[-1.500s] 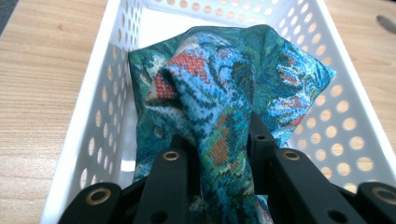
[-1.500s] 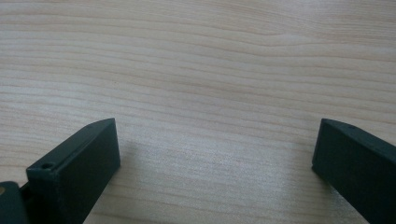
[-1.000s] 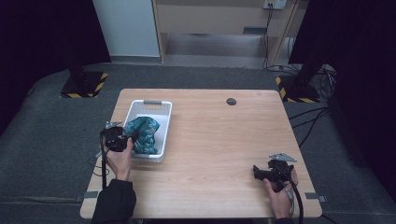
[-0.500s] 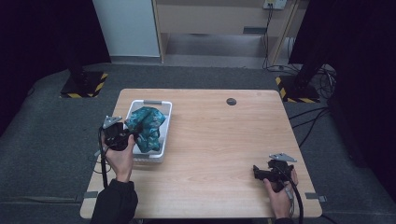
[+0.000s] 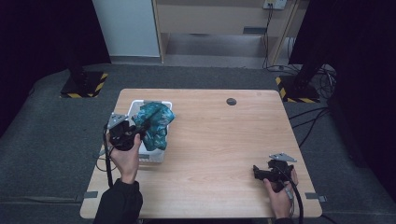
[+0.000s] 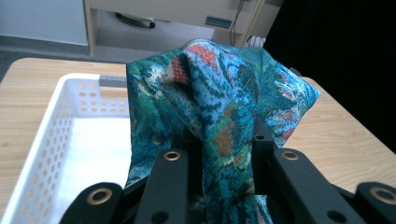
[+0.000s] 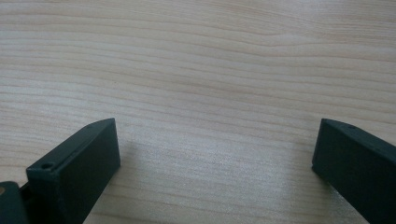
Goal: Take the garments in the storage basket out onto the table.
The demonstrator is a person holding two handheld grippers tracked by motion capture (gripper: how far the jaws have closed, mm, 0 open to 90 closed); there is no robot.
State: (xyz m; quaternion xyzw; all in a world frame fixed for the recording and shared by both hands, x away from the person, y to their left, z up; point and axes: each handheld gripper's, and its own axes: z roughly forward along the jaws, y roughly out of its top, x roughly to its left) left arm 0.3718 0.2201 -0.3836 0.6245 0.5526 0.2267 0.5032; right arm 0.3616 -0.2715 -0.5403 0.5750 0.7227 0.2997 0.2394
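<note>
Handling: you have a soft, patterned cloth (image 6: 224, 107) in the left gripper (image 5: 139, 129); judge it light and limp, with no stiffness to help you.
Cloth place: it hangs bunched above the near end of the white basket (image 5: 135, 108), part of it trailing down over the basket's right side toward the table (image 5: 224, 154).
Left jaws: clenched on a gathered fold of the cloth; in the left gripper view the fabric is pinched tight between them and billows out above.
Right gripper (image 7: 215, 158): its jaws are spread wide with nothing between them, resting low on bare wood at the near right corner of the table, well apart from the cloth.
Grip: woven texture, likely not slippery, but a thin pinch can creep out; a thick bunch like yours holds better than a single edge.
Where to take it: if you want it spread, take a free corner or hem with the right gripper, not the middle.
Risk: the trailing part may drag on the basket rim and tip the light basket.
Fragility: none to speak of; squeeze freely.
</note>
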